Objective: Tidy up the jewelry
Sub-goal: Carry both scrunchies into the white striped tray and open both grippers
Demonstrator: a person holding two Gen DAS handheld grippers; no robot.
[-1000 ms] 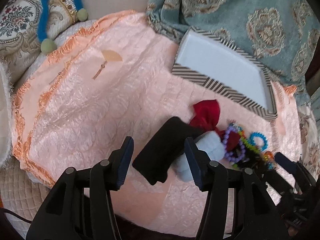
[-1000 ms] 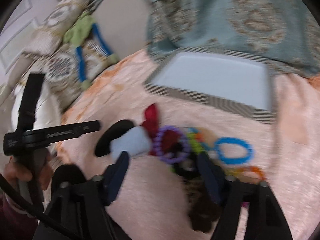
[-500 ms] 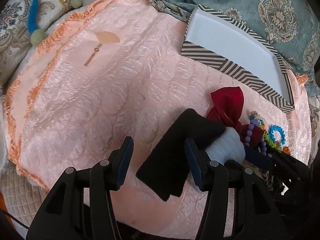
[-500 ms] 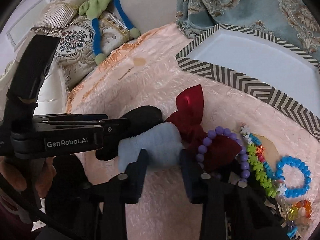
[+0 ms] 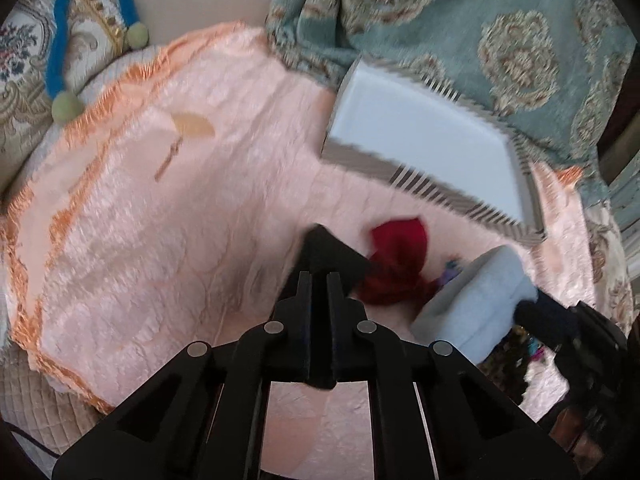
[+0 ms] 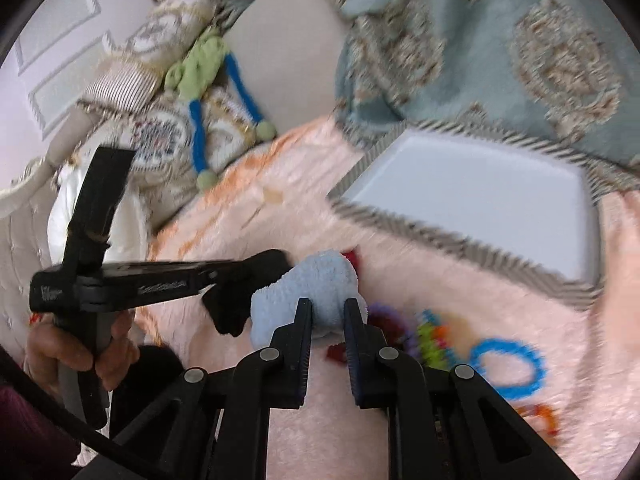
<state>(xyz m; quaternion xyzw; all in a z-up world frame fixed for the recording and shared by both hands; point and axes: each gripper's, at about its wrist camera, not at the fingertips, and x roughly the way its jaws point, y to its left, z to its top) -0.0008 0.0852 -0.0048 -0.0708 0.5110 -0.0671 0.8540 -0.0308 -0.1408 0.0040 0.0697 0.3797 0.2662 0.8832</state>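
Peach satin bedspread with an orange fringe (image 5: 132, 216) fills the left wrist view, with a teal damask blanket (image 5: 480, 40) bunched beyond it. Between the two lies a shallow white tray with a zigzag-striped rim (image 5: 424, 184). Just in front of the tray sits a dark red fabric bow (image 5: 394, 264). The left tool (image 5: 318, 280) has just been closing, and its jaws are pinched together on a black fabric piece (image 5: 332, 252) beside the bow. To the right of the bow, a fluffy pale blue scrunchie (image 5: 476, 300) is held up by the dark tip of the right tool (image 5: 540, 314).

Seen from the right wrist, the same tray (image 6: 472, 184) lies behind the jewelry. The right tool (image 6: 326, 308) has also been closing, its pads pressing into the pale blue scrunchie (image 6: 308, 284) in front of the tray. A hand (image 6: 76, 354) grips the left tool (image 6: 224, 276), clamped on the black fabric piece (image 6: 236, 300) left of the scrunchie. A blue beaded bracelet (image 6: 508, 368) and blurred colourful beads (image 6: 428, 340) rest on the bedspread (image 6: 440, 288) nearer than the tray.
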